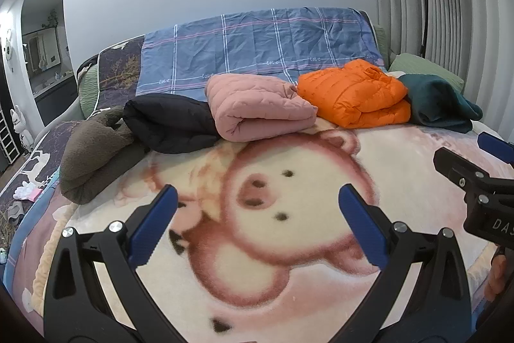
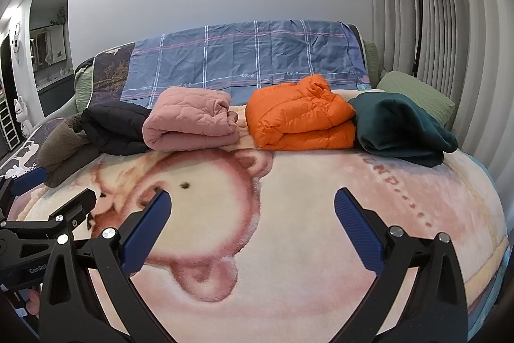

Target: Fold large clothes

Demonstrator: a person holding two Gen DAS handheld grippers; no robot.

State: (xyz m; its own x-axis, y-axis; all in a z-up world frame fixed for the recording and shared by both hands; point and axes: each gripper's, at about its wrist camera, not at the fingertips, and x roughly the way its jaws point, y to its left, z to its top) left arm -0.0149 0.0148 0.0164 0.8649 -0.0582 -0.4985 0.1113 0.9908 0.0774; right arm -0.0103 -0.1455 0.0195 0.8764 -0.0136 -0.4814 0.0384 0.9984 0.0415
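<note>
- Garments, five of them, lie folded in a row across the far side of the pig blanket (image 2: 289, 214), each one touching or overlapping its neighbour
- From left: one brown fleece (image 1: 93, 159), fuzzy and slumped; one black jacket (image 1: 170, 124), smooth and rolled thick; one pink quilted jacket (image 1: 257, 108), stitched in soft lozenges and folded into a rounded slab; one orange puffer (image 1: 353, 95), shiny, ribbed and puffy, doubled over; one dark teal fleece (image 1: 440, 105), matte and loosely folded
- The pink jacket's edge rests on the black one
- One plush blanket covers the near bed, cream and pink, printed with a big cartoon pig's face
- One blue plaid sheet (image 2: 244, 57), thin and creased, hangs behind the row; one ribbed green pillow (image 2: 417, 95) sits at its right end
- Left gripper (image 1: 257, 208): two black arms tipped with blue ribbed pads, spread wide apart, holding nothing, hovering above the pig print
- Right gripper (image 2: 252, 211): same build, its two blue pads likewise well apart and empty, above the blanket, with the row of clothes beyond it
- One black floor lamp (image 2: 417, 5) stands by the pleated grey curtain (image 2: 449, 21)
</note>
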